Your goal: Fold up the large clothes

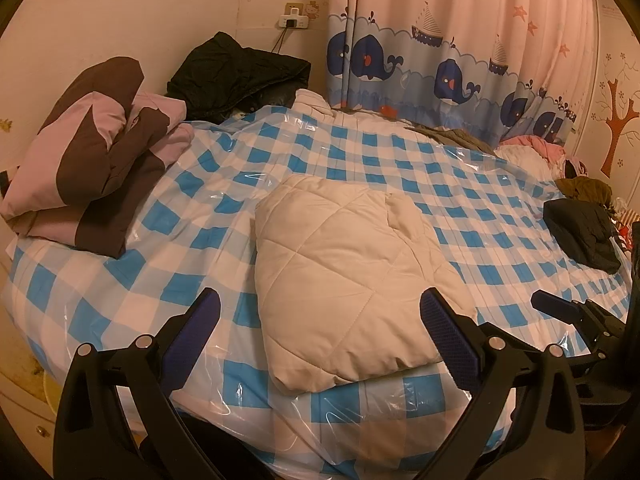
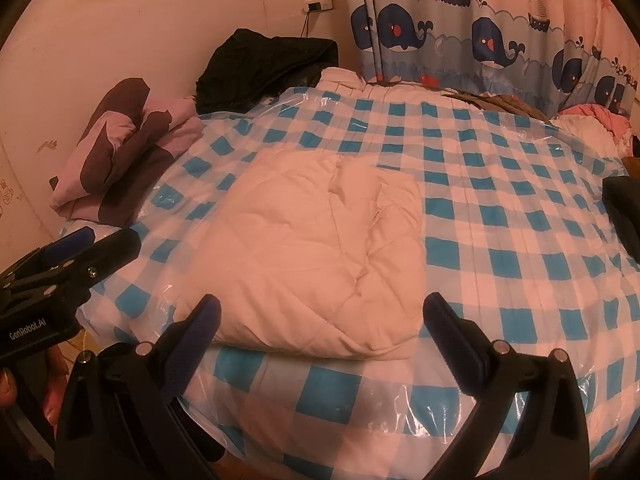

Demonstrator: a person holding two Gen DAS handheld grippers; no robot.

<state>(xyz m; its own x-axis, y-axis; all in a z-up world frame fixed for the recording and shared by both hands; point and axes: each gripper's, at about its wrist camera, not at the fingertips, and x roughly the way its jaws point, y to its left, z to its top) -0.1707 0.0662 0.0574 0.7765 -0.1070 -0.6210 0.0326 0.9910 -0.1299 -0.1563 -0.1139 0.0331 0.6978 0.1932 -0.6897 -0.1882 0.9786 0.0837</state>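
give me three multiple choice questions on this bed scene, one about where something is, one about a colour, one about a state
1. Where does the folded pink-and-brown garment lie?
A. on the bed's left side by the wall
B. on the floor
C. on top of the cream quilted garment

2. What colours are the checks on the plastic-covered bed cover?
A. red and black
B. blue and white
C. green and yellow

3. How stand the left gripper and right gripper?
A. both shut on cloth
B. one open, one shut on cloth
C. both open, holding nothing

Answers:
1 A: it sits at the left edge near the wall, apart from the cream quilted garment, which lies folded mid-bed.
2 B: blue and white squares show under the clear plastic.
3 C: each pair of fingers is spread wide with nothing between them.
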